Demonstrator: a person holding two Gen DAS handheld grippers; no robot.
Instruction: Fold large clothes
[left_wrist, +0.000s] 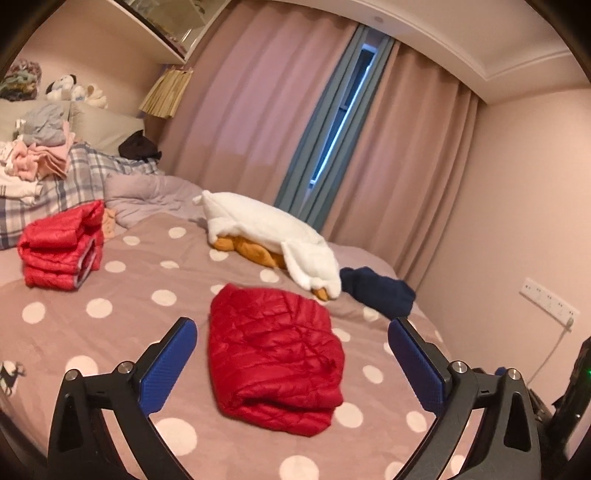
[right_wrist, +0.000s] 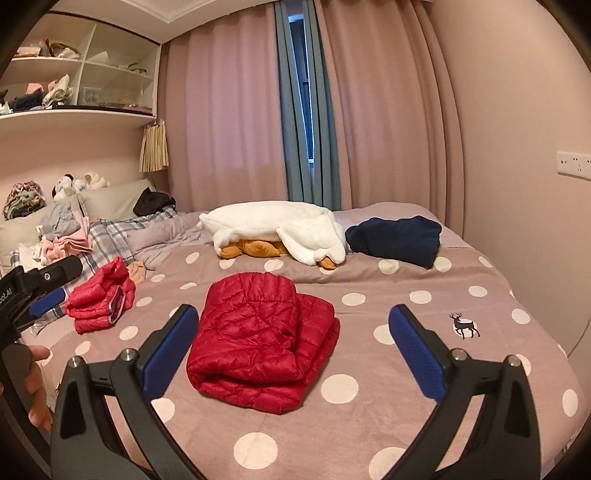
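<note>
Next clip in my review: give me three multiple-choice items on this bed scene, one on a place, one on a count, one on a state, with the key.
1. Where does the dark blue garment lie?
A. On the shelf
B. On the bed beside the white plush toy
C. On top of the pillows

2. How many folded red jackets are on the bed?
A. One
B. Two
C. Four

3. How are the right gripper fingers?
A. Spread open, holding nothing
C. Shut on the curtain
B. Shut on a jacket

Key: B, it lies right of the toy; B, the near jacket and far jacket; A, the fingers stand apart around nothing.
</note>
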